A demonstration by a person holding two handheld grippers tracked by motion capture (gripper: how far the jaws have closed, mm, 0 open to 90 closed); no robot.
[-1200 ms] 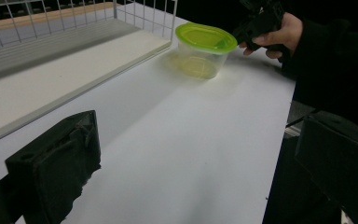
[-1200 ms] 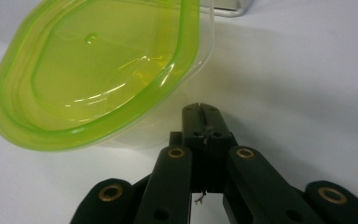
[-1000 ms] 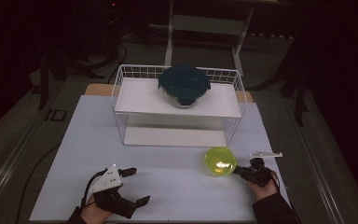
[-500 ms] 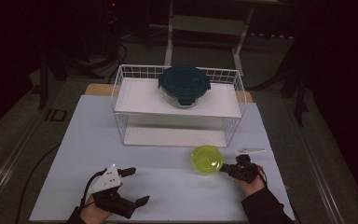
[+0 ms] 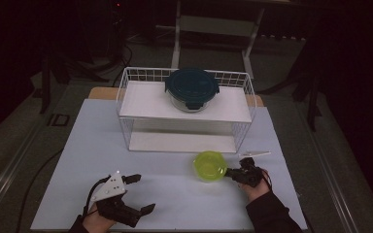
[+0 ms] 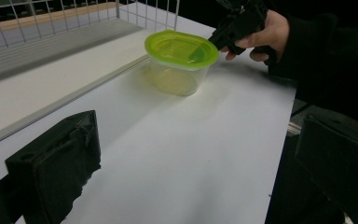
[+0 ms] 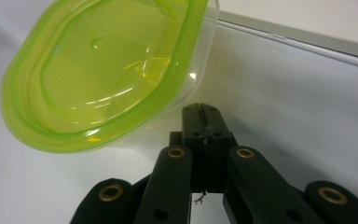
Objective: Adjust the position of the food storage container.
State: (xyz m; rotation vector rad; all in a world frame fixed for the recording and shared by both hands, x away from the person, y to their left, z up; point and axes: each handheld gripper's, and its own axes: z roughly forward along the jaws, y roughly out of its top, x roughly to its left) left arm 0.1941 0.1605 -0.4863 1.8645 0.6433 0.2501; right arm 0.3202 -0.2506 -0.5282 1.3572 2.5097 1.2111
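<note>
Two grippers here: right gripper (image 5: 230, 173) has its jaws pinched together, tips at the green-lidded tub (image 5: 210, 165), while left gripper (image 5: 144, 194) sits spread wide, holding nothing

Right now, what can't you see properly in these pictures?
- Whether the green tub holds anything: high view too small, and its lid hides the inside in both gripper views.
- What the small white thing by the wire rack is: high view, too small.
- What is inside the dark-lidded bowl on the rack: high view, lid covers it.
- Whether the right hand-held gripper touches the tub: right gripper view, the rim overhangs the closed tips.
</note>
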